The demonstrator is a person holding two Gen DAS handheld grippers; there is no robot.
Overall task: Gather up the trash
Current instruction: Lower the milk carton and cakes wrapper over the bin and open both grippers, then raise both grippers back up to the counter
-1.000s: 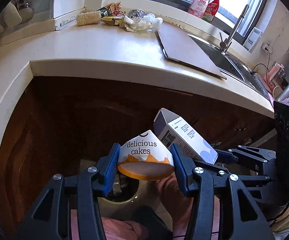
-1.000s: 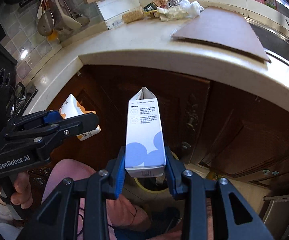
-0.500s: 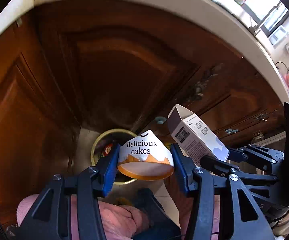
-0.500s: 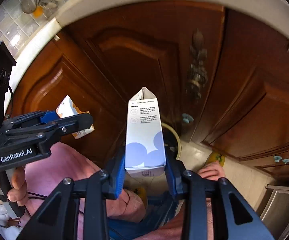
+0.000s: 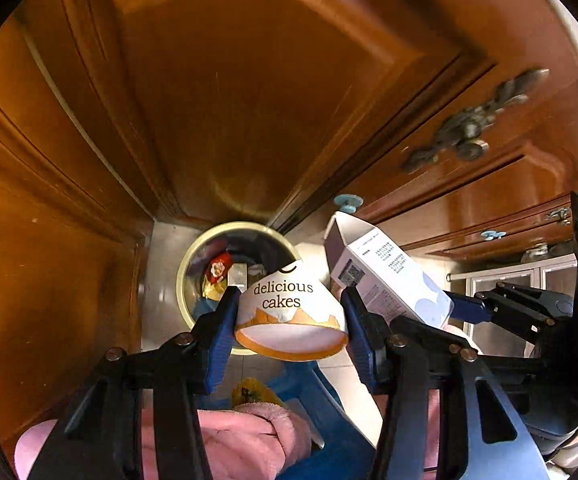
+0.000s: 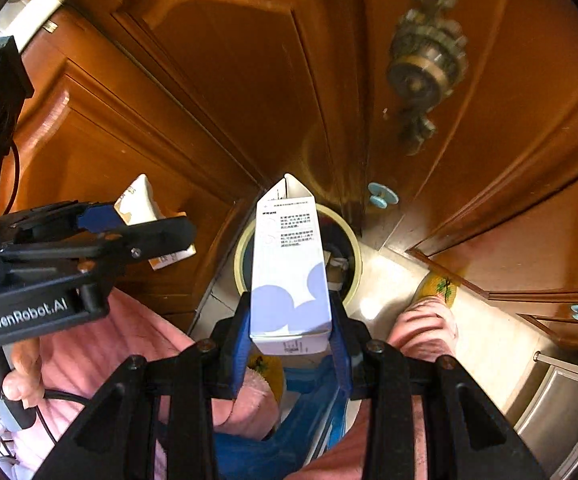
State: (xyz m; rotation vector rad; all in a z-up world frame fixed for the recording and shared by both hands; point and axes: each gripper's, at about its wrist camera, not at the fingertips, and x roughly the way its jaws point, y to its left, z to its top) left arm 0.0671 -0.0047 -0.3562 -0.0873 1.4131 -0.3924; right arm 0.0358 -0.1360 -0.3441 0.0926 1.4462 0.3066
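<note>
Left wrist | cake wrapper [image 5: 289, 312] clamped in left claw [image 5: 289, 320] | over bin [image 5: 187, 264]

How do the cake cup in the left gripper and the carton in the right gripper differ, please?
The cake cup is round, squat and orange-trimmed, printed "delicious cakes"; the carton is tall, rectangular, white with lilac patches. The cup's wide end faces the camera; the carton ends in a peaked top. Both are clamped over the trash bin.

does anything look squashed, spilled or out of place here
Nothing spilled. The cake cup in the left tongs is squeezed out of round, and the milk carton in the right tongs has its top open.
</note>
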